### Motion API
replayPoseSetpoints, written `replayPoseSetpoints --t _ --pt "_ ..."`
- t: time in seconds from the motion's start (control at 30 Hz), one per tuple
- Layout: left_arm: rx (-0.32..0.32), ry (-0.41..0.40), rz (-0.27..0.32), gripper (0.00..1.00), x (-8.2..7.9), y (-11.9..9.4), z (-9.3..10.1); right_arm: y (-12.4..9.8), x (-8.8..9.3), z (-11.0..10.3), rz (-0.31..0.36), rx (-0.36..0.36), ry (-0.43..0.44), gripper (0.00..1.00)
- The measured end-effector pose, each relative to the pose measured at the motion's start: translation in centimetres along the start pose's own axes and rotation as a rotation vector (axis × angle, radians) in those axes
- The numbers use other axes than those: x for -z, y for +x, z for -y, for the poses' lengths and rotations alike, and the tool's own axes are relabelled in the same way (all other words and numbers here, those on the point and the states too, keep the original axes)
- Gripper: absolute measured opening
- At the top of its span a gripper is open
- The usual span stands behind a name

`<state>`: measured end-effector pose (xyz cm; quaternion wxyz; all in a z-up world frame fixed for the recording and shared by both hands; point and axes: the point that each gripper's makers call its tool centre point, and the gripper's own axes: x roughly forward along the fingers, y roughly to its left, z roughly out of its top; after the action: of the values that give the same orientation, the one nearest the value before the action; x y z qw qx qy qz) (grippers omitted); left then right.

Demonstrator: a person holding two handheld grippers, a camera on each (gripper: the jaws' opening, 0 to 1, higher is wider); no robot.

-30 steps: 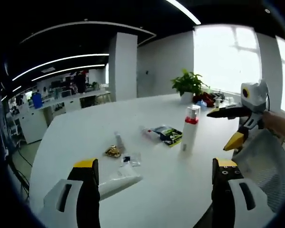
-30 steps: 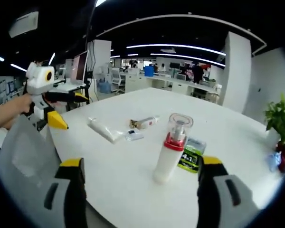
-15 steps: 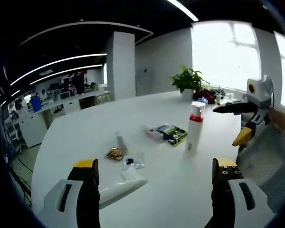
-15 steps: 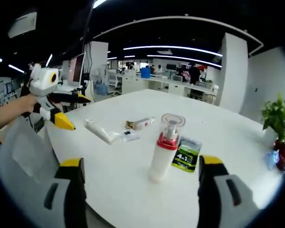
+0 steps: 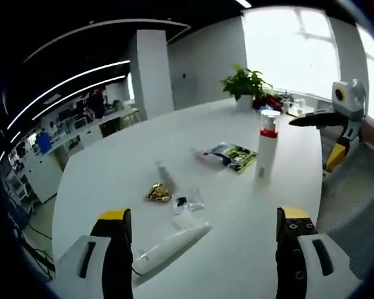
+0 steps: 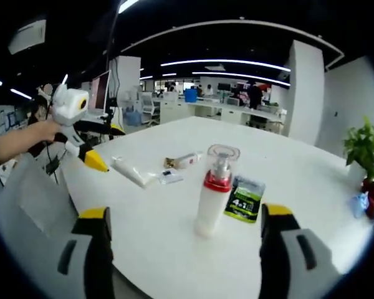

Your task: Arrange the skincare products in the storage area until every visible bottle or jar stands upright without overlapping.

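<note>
Hovering over the white bench [image 5: 112, 168] with fingers spread apart and empty, the left gripper [image 5: 199, 252] has closed in on the white tube [image 5: 171, 242] lying flat just ahead of it, so that looks the next pick. The right gripper [image 6: 184, 249], also apart and empty, faces the pump bottle [image 6: 213, 190], already upright. Beyond lie a small bottle [image 5: 163, 176], sachets and a green packet [image 5: 237, 154].
</note>
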<state>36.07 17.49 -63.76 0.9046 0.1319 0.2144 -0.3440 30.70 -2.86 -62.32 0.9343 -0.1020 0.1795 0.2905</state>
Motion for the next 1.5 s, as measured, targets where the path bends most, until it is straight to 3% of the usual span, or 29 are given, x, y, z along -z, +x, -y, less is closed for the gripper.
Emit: replayPoseSetpoints --t 0.17,0.5,0.67,0.8,1.17,1.5 --pt "0.044 0.039 -0.095 0.89 1.3 0.8 -1.0 0.1 0.4 0.2 -0.001 0.002 0.018 1.00" --pt "0.110 0.118 -0.197 0.80 2.3 2.0 -2.1 0.2 0.9 0.5 -0.002 0.012 0.059 1.00" --pt "0.127 0.129 -0.232 0.78 2.9 2.5 -2.8 0.4 1.0 0.6 -0.011 0.021 0.039 1.00" --pt "0.157 0.130 -0.295 0.69 4.0 2.8 -3.1 0.3 0.7 0.6 0.007 0.030 0.016 1.00" --pt "0.244 0.120 -0.387 0.65 5.6 3.7 -3.1 0.6 0.9 0.6 0.002 0.018 0.050 1.00" --pt "0.262 0.159 -0.452 0.58 6.6 5.0 -4.6 0.5 1.1 1.1 -0.008 0.040 0.065 1.00"
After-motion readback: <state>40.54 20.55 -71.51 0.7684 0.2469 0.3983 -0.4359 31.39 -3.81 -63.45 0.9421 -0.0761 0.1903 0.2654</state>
